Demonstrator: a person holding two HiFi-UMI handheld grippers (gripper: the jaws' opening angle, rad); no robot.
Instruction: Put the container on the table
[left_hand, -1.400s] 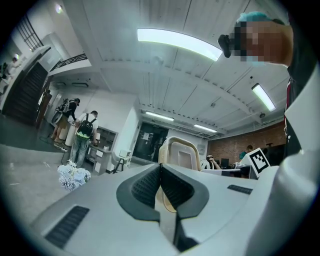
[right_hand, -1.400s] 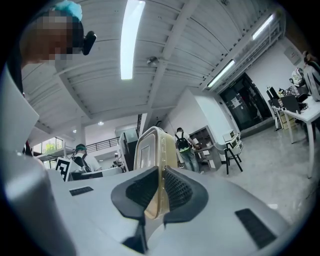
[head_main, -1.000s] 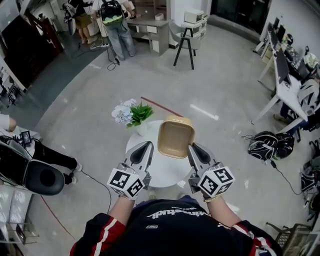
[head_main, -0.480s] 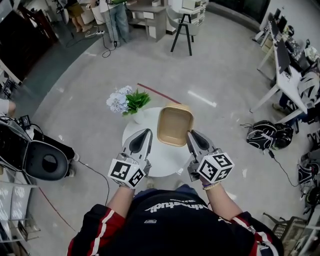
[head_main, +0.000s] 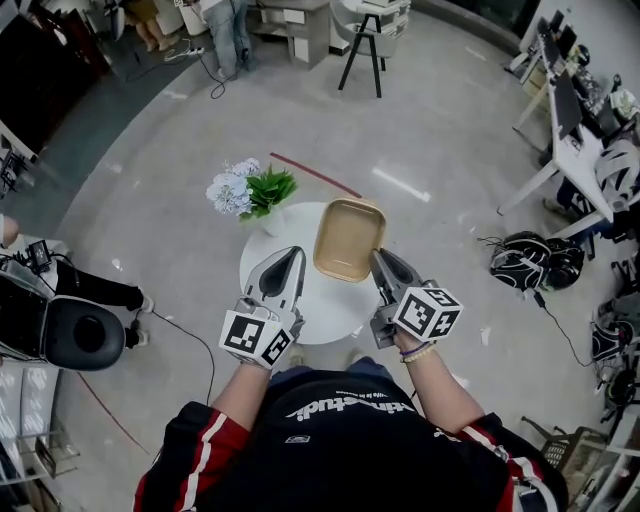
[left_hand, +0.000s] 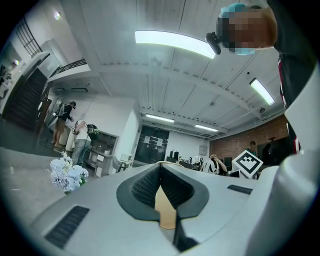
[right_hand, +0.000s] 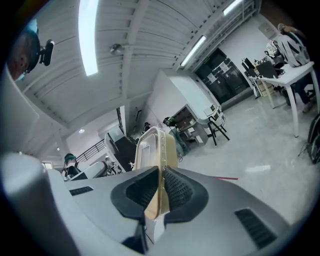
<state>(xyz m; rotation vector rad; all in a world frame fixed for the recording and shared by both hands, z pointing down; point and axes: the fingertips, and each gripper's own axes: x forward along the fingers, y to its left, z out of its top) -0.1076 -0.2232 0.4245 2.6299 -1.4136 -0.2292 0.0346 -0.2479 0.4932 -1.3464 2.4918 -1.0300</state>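
Container (head_main: 348, 240) gripped by rim in right gripper (head_main: 379, 257), over table (head_main: 318, 312) far-right edge, apparently not set down yet. Left gripper (head_main: 294, 254) jaws together, empty. Remaining: lower, release.

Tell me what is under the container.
The white round table is under the container, which the right gripper holds by its edge. The container covers the table part beneath it, so whether they touch cannot be seen.
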